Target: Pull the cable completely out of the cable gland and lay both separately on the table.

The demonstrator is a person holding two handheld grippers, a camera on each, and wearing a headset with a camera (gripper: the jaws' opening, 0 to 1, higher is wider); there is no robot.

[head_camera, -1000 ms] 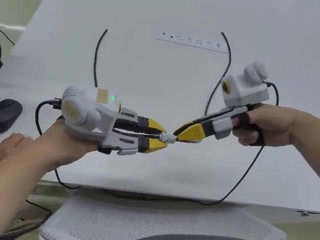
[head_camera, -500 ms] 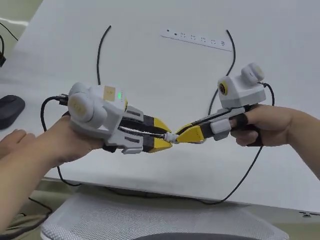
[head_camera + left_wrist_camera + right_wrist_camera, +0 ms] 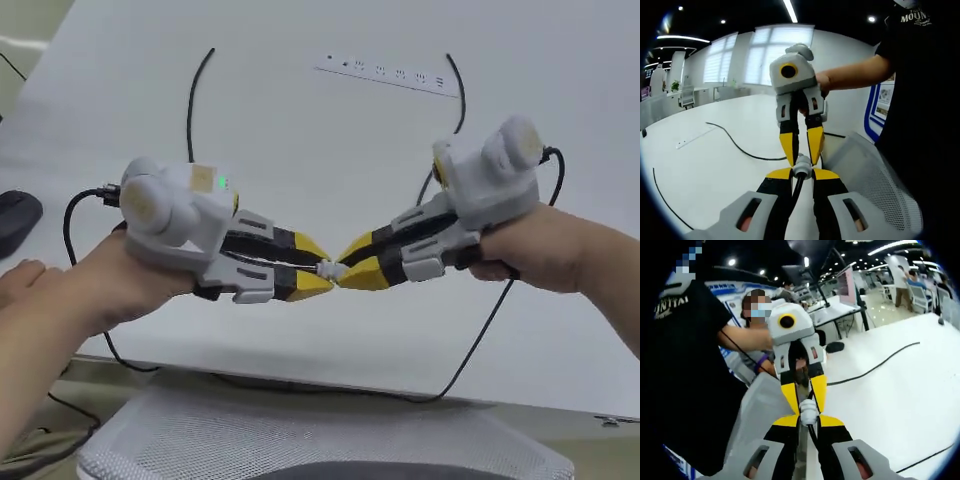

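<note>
A small white cable gland (image 3: 331, 271) sits where the two grippers' yellow tips meet, above the table's front edge. The left gripper (image 3: 318, 277) comes in from the left, shut, with the thin black cable (image 3: 268, 263) running back between its jaws. In the left gripper view the cable (image 3: 796, 187) drops from the gland (image 3: 802, 165) between that gripper's own jaws (image 3: 802, 173). The right gripper (image 3: 347, 272) comes in from the right, shut at the gland. In the right gripper view the gland (image 3: 808, 411) sits at its tips (image 3: 809, 420), with a short black length below it.
On the white table (image 3: 300, 150) lie a white power strip (image 3: 385, 75) at the back and loose black cables (image 3: 190, 110) (image 3: 458, 100). A dark mouse (image 3: 15, 215) rests at the left edge. A grey mesh chair (image 3: 300, 440) stands below the front edge.
The two grippers' tips have stayed together at the gland. The right gripper has rolled and dropped a little, and the left gripper has shifted slightly left.
</note>
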